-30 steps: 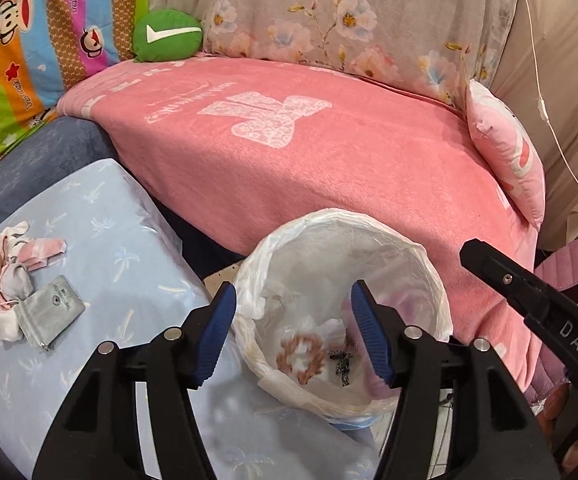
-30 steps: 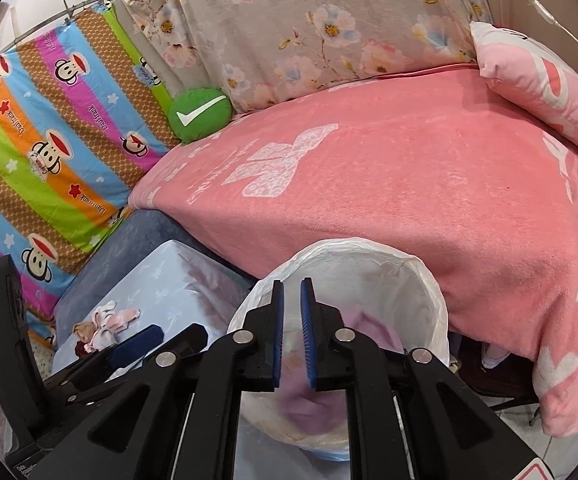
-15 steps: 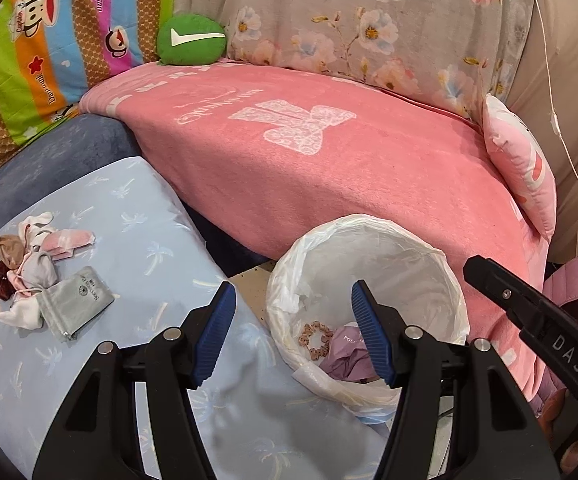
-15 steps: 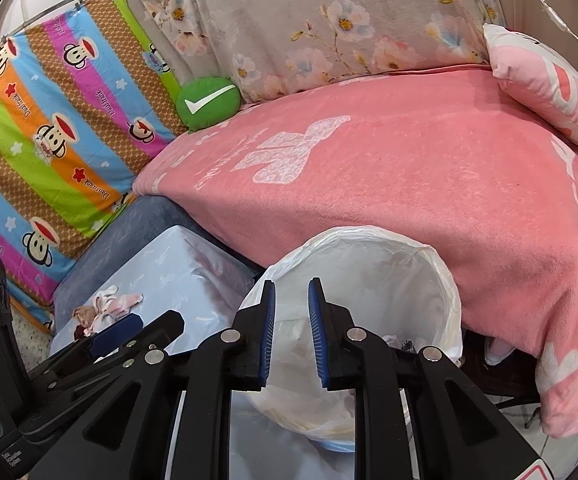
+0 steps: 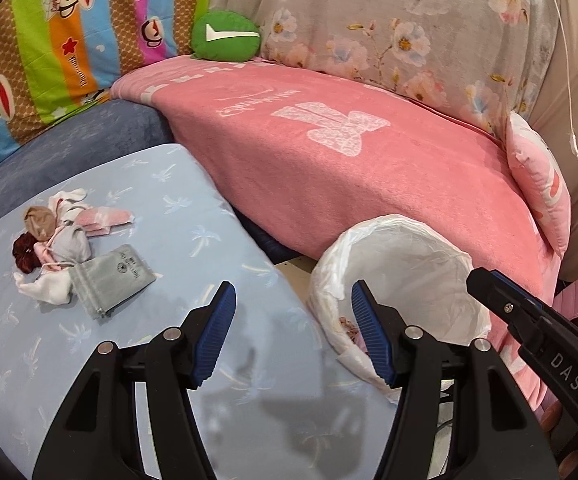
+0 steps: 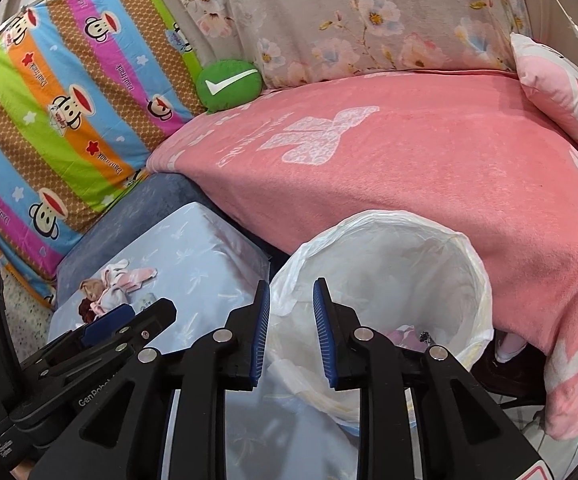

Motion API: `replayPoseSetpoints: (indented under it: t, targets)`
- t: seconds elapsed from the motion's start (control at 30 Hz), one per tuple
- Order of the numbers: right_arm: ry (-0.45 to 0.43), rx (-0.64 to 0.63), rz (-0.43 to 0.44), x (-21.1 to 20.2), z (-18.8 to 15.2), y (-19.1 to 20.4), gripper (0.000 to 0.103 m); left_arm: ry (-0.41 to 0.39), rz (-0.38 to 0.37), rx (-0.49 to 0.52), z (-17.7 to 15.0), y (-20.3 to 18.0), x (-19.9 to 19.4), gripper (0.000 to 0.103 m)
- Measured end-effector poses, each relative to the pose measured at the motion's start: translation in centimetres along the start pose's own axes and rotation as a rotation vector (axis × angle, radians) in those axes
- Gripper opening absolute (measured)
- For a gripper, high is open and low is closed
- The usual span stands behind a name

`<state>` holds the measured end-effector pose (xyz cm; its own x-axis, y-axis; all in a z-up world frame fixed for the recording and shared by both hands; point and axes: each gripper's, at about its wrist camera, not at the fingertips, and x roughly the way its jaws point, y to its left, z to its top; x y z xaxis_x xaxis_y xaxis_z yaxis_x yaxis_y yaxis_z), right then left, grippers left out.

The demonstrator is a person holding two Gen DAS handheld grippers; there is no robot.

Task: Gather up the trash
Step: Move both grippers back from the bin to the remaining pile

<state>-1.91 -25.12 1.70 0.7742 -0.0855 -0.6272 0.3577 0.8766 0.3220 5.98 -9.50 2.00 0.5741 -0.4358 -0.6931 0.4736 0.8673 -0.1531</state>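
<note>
The trash bin with a white liner (image 5: 401, 264) stands between the pink sofa and a light-blue cushion (image 5: 193, 240). A purple scrap (image 6: 405, 334) and a small dark bit lie in the bin (image 6: 469, 264). On the cushion sits a pile of crumpled cloths and tissues (image 5: 57, 240) with a grey pouch (image 5: 113, 280). My left gripper (image 5: 292, 296) hangs open over the cushion's right edge, empty, with the pile off to its left. My right gripper (image 6: 292, 286) is over the bin's left rim, its jaws opening with nothing between them.
A pink blanket (image 5: 349, 168) covers the sofa behind the bin. A green round cushion (image 5: 225, 34), a striped monkey-print cloth (image 5: 49, 48) and a floral cover (image 5: 409, 28) line the back. A pink pillow (image 5: 541, 184) and a thin cable (image 5: 573, 128) are at the right.
Both grippers have slid left, so the bin has shifted right in the left wrist view and the pile has come closer. The right jaws have widened.
</note>
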Motion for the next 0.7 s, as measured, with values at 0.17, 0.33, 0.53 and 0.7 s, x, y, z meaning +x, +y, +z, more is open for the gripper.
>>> replayPoseSetpoints:
  t: [0.17,0.33,0.53,0.7]
  targets:
    - [0.020,-0.036,0.015,0.6,-0.7,2.0,0.025,0.005,0.026,-0.048,-0.4,2.2,-0.1,0.063]
    - [0.042,-0.068,0.028,1.3,-1.4,3.9,0.031,0.004,0.059,-0.086,-0.9,4.3,-0.4,0.067]
    - [0.066,-0.112,0.039,2.1,-2.4,6.2,0.037,0.002,0.103,-0.134,-1.4,7.3,-0.8,0.072]
    - [0.083,-0.143,0.047,3.0,-3.1,8.2,0.043,-0.001,0.148,-0.182,-2.0,10.0,-1.2,0.079]
